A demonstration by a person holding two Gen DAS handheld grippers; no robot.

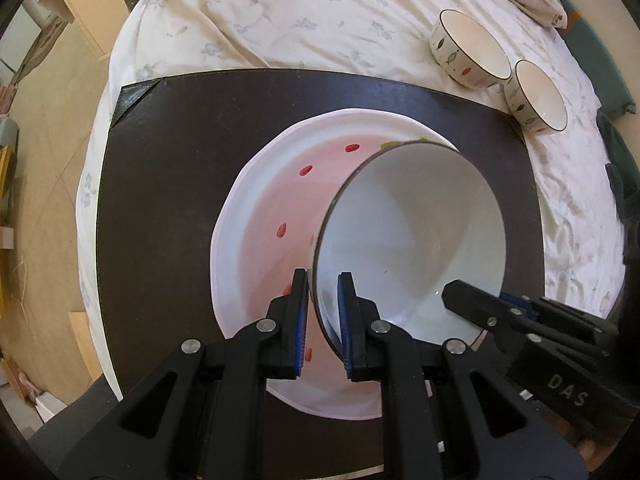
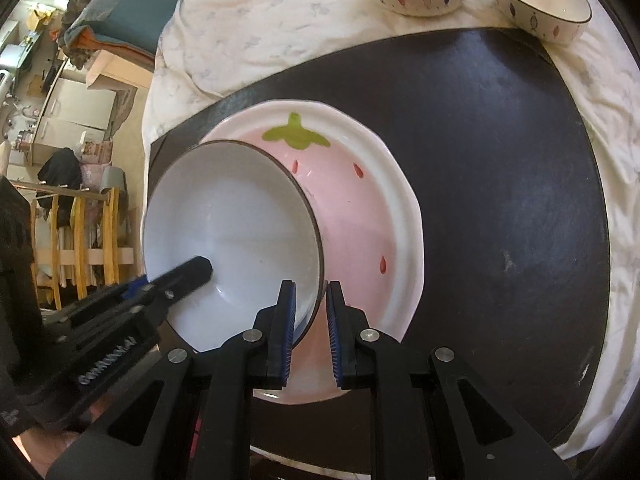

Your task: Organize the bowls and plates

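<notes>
Presently a white bowl [image 1: 412,240] with a dark rim is held tilted over the pink strawberry plate [image 1: 264,216], which lies on a dark mat [image 1: 168,184] spread over a floral sheet [image 1: 280,12]. The left gripper [image 1: 323,300] is pinched on the bowl's wall at about 7 o'clock of its rim; the right gripper [image 2: 311,308] is pinched on the opposite wall, at about 5 o'clock in its own view. The step in hand is judged to be the setting of the bowl onto the plate. Whether the base touches the plate cannot be told. Two patterned bowls [image 1: 470,50] [image 1: 536,96] are left at 1 o'clock, just off the mat. Next, the bowl should be levelled, centred and seated before both grips are released together.
</notes>
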